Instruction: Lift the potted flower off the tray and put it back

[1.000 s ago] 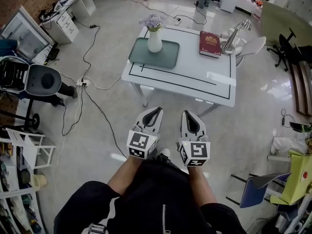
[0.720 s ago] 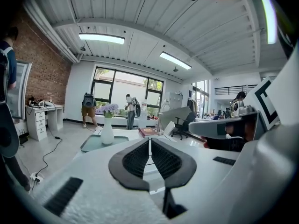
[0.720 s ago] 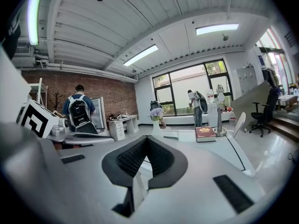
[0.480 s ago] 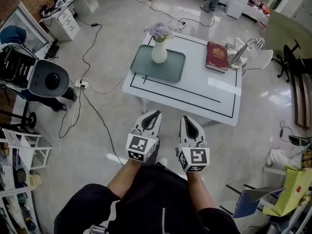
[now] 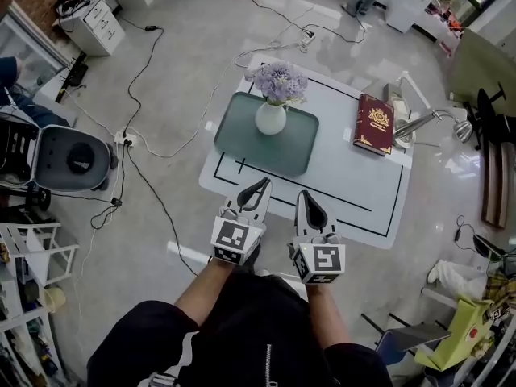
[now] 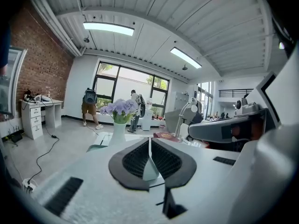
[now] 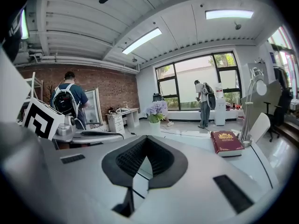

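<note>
**Beyond both clenched grippers, the potted flower (image 5: 272,103) stands on its tray (image 5: 242,139)**

Ahead of the left gripper (image 5: 260,185) and a little toward its right, the potted flower, a white vase with pale purple blooms, stands upright on the grey-green tray, nearer the tray's far rim than its near one. The tray lies flat on the white worktop (image 5: 355,176). Seen from the head view, the left gripper's tips lie just short of the tray's near rim and well apart from the vase. Its jaws are pressed together, tip against tip, with nothing between them.

Just beside it, the right gripper (image 5: 305,196) points the same way over the near part of the worktop. Its jaws are likewise clenched and empty, and in its own view the flower shows straight ahead past the meeting tips. Ahead of this gripper and off to its right, a red book (image 5: 375,124) lies flat on the worktop, and a desk lamp (image 5: 435,123) stands just beyond the book's right side. Both grippers are held out level and side by side, apart from each other and touching nothing on the worktop. To the left gripper's left, cables (image 5: 153,95) trail over the floor (image 5: 177,47).
</note>
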The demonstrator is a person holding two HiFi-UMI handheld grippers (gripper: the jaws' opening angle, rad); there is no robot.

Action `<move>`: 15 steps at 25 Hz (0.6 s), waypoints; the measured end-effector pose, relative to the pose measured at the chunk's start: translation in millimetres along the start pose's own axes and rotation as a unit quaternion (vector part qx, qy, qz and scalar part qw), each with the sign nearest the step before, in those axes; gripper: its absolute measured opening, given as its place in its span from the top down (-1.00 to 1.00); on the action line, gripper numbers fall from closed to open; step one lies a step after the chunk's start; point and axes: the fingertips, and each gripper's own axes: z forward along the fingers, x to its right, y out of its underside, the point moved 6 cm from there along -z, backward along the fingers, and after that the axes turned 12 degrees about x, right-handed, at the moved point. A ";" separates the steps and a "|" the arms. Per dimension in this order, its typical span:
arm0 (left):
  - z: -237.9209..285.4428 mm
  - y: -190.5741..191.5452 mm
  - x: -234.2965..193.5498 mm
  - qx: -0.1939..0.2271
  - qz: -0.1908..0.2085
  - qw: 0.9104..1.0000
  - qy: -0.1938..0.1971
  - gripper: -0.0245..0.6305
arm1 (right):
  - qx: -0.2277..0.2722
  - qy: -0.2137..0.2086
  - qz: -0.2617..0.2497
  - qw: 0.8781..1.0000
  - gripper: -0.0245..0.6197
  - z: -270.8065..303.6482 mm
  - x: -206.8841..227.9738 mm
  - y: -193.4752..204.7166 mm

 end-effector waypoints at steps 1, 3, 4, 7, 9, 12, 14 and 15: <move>9.2 0.1 -10.9 -0.005 0.006 1.000 0.001 0.86 | -0.002 0.001 -0.003 1.000 0.90 12.4 2.9 0.7; 25.7 -0.9 -27.8 -0.003 0.000 1.000 0.002 0.86 | -0.006 0.002 -0.007 1.000 0.90 33.3 8.2 -0.4; 33.4 -1.9 -34.8 -0.001 -0.006 1.000 0.001 0.86 | -0.007 0.005 -0.008 1.000 0.90 42.5 11.1 -2.8; 52.0 -5.9 -50.3 -0.005 -0.017 1.000 -0.009 0.86 | -0.012 0.010 -0.009 1.000 0.90 62.4 22.4 -5.7; 59.1 -4.1 -54.7 -0.008 -0.023 1.000 -0.018 0.86 | -0.014 0.004 -0.008 1.000 0.90 70.7 29.5 -1.4; 75.7 0.9 -58.9 0.002 -0.028 0.999 -0.028 0.86 | -0.018 -0.008 0.004 1.000 0.90 91.6 38.3 -1.3; 80.5 4.8 -57.3 -0.001 -0.033 0.999 -0.035 0.86 | -0.034 -0.024 -0.004 0.999 0.90 97.5 44.7 11.5; 80.3 6.3 -55.9 -0.003 -0.038 0.999 -0.039 0.86 | -0.042 -0.031 -0.007 0.999 0.90 100.0 46.1 17.2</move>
